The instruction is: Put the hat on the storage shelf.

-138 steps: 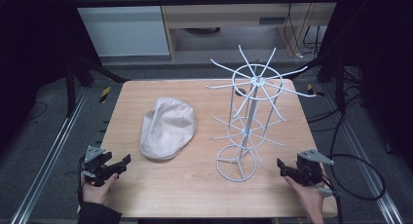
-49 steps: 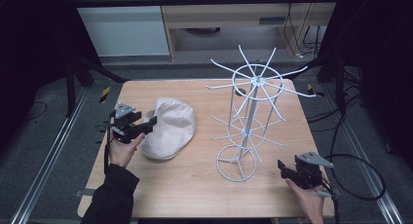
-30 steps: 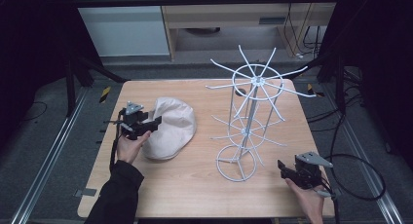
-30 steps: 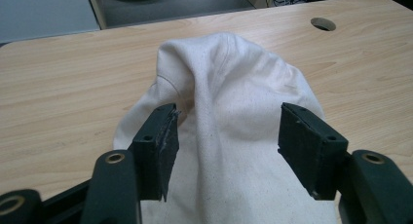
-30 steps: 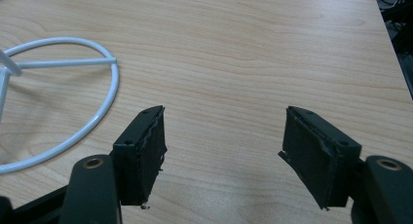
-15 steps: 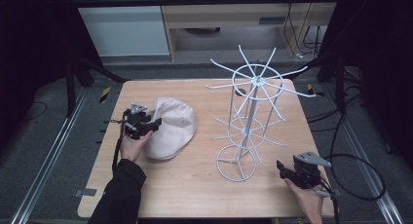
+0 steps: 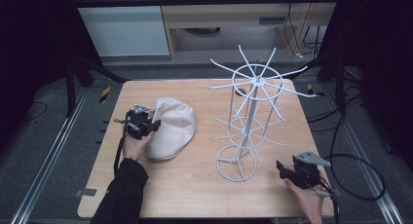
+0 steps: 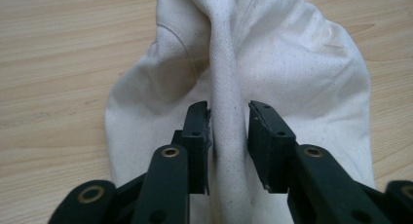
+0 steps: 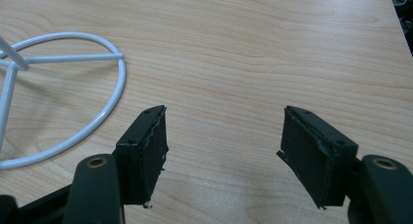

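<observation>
Cap (image 7: 171, 126) of pale cream cloth lies on the left half of the wooden bench (image 7: 195, 195), well apart from the white wire rack (image 7: 251, 117) that stands upright on the right half, its spokes bare. Largest in the scene is the bench itself, light wood, with dark floor and rails around it. Next comes the rack, a tall frame on a ring base with two tiers of radiating arms, nothing hung on any of them. The cap, smaller, rests flat with one fold of its fabric raised into a ridge.

At that ridge the left tongs (image 8: 229, 136) have just been closing, and the left gripper view shows the fold standing between the two black pads (image 8: 199, 136), which press it from either side: a pinch on the cloth, taken at the cap's near edge. A person's sleeved forearm reaches in from the bottom of the high view to hold them there.

The right tongs (image 9: 221, 151) rest near the bench's front right corner, just beside the rack's base ring, their jaws spread over bare wood with nothing between them.

By the look of things the work is at its start: the cap is gripped but not yet lifted, and the carry across to the rack and the hanging on a spoke appear to remain.
</observation>
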A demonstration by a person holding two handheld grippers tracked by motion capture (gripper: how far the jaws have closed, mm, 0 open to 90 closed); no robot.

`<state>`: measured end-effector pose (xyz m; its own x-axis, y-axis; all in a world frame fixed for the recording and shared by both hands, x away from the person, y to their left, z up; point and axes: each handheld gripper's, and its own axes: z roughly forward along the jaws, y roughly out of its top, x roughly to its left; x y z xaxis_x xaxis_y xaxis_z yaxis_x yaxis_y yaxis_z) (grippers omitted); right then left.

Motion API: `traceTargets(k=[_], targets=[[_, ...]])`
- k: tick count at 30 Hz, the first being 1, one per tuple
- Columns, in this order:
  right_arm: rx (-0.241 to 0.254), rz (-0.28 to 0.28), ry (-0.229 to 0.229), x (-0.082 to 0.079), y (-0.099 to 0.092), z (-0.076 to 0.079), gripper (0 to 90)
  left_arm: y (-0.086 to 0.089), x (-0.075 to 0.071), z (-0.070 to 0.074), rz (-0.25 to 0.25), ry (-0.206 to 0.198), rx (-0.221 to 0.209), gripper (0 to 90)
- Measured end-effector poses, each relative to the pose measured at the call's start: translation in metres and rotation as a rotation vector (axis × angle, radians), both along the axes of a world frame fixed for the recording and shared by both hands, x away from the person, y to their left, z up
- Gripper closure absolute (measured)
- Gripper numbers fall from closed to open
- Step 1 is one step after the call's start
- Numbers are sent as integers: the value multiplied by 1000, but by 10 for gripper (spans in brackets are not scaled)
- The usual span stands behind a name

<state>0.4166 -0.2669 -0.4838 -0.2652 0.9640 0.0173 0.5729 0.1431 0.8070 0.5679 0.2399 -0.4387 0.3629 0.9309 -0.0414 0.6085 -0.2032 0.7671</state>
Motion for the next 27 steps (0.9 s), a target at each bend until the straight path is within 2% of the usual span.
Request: traceTargets(k=[3, 6, 12, 16, 18, 21, 22, 24, 25, 27], targets=[[-2, 0, 2, 0, 0, 0, 338, -1, 1, -1, -3, 9, -8, 730], [0, 1, 4, 0, 0, 0, 337, -1, 1, -2, -5, 16, -17, 822], [3, 2, 11, 0, 0, 0, 337, -1, 1, -1, 0, 27, -30, 871], [4, 3, 12, 0, 1, 0, 338, 1, -2, 2, -9, 8, -36, 879], [5, 4, 13, 0, 0, -1, 338, 3, -5, 8, -4, -19, -49, 880], [5, 3, 15, 0, 1, -1, 338, 5, -8, 12, -1, -37, -61, 881], [5, 2, 14, 0, 1, -1, 338, 7, -11, 17, 0, -61, -75, 882], [5, 3, 14, 0, 1, -1, 339, 8, -13, 19, 0, -71, -82, 883], [0, 2, 12, 0, 1, -1, 339, 10, -18, 24, -5, -91, -89, 883], [1, 2, 13, 0, 1, -1, 339, 11, -20, 27, -7, -99, -92, 883]])
